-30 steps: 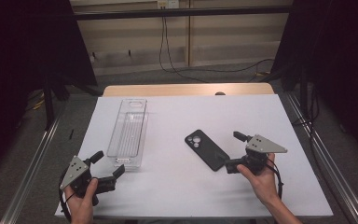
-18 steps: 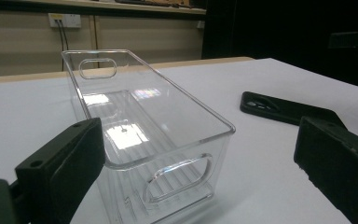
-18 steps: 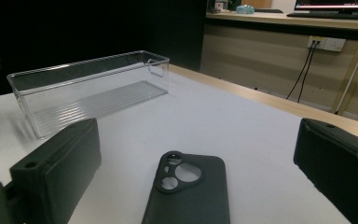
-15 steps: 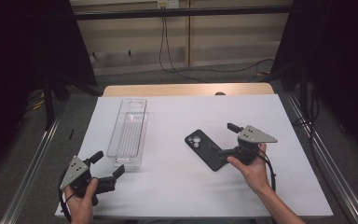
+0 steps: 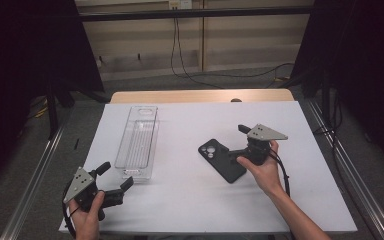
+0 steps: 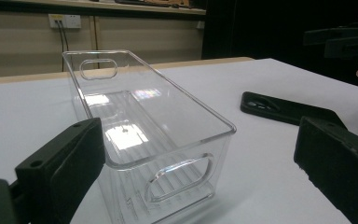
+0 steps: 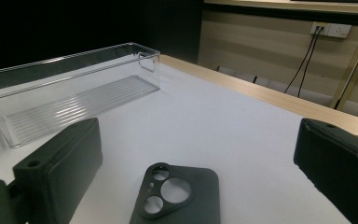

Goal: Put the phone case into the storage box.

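Phone case (image 5: 222, 160), dark, is lying flat on the white table (image 5: 190, 205) with its camera cutout end pointing toward the clear bin (image 5: 139, 142), and it is sitting well apart from the bin, on the side away from the table's left edge. Right gripper (image 5: 240, 142) is hovering just beside the case's far-from-bin edge, jaws spread wide, apparently lining up to straddle the case for a pickup; in the right gripper view the case (image 7: 179, 196) is lying between the two open jaws, not yet touched. Bin is standing empty and upright, long side running away from the person, likely waiting as the drop spot. Left gripper (image 5: 114, 177) is resting low just beside the bin's near end, jaws also wide apart and holding nothing, probably parked ready to steady the bin (image 6: 144, 126).
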